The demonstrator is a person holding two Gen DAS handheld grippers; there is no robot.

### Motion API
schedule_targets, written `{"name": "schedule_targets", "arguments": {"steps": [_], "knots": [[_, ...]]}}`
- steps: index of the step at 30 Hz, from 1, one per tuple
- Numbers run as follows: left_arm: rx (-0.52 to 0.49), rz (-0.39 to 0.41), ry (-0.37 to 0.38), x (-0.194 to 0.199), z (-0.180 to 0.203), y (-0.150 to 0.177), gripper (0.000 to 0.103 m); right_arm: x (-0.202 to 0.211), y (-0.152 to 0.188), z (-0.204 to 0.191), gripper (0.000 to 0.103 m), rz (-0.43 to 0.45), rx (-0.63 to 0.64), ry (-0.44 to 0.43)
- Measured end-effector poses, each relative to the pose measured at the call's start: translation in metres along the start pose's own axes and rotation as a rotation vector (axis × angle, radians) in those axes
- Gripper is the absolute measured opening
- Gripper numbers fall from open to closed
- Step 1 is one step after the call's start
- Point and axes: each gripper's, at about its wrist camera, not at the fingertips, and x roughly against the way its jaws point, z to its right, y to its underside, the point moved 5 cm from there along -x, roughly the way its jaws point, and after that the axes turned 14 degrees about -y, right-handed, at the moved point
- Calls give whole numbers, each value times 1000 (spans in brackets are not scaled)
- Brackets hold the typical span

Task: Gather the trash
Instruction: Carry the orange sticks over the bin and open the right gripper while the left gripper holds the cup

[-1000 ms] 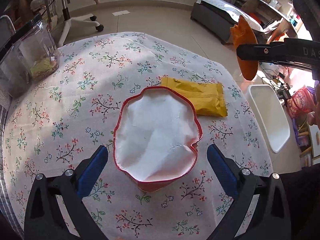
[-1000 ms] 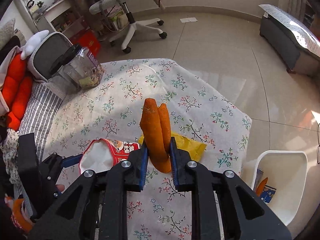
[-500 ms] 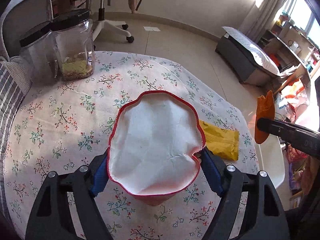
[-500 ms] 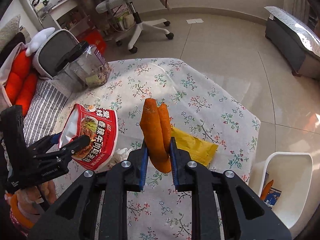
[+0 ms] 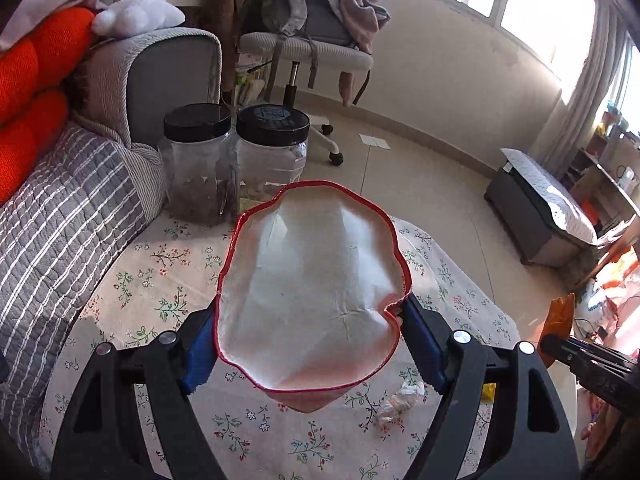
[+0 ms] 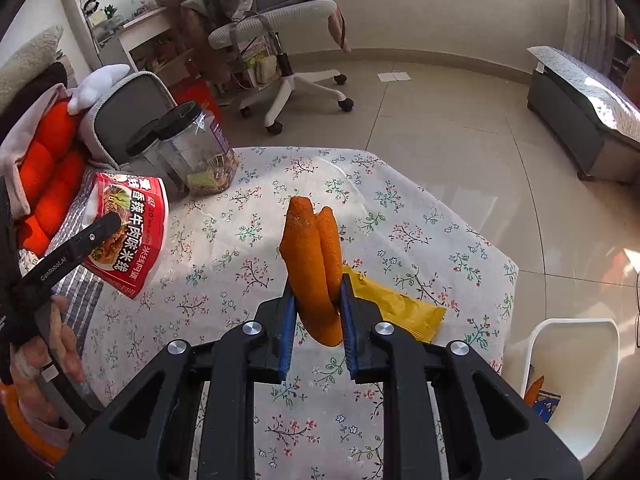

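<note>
- Trash counted: one red noodle bag (image 5: 316, 292), one orange wrapper (image 6: 314, 276), one yellow packet (image 6: 396, 308) and one crumpled tissue (image 5: 400, 400).
- Left tool (image 5: 310, 336) has just narrowed onto the noodle bag; its pads press both sides and the bag hangs above the bench (image 6: 248, 232).
- Right tool (image 6: 318, 324) is clamped tight on the orange wrapper.
- Packet and tissue lie on the bench.
- Two black-lidded jars (image 5: 236, 164) stand at its far edge.
- One white bin (image 6: 576, 384) sits on the floor just beside the bench.
</note>
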Motion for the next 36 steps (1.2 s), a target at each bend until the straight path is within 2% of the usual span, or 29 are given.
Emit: {"name": "schedule_targets", "arguments": {"steps": [5, 14, 25, 36], "knots": [[-5, 95, -69, 21, -8, -6, 77, 24, -4, -8, 19, 91, 30, 31], [26, 231, -122, 63, -11, -13, 77, 68, 5, 0, 19, 220, 27, 113], [30, 293, -92, 97, 25, -2, 77, 121, 27, 44, 19, 313, -18, 264], [-63, 331, -12, 118, 102, 10, 77, 169, 62, 135, 19, 334, -194, 439]]}}
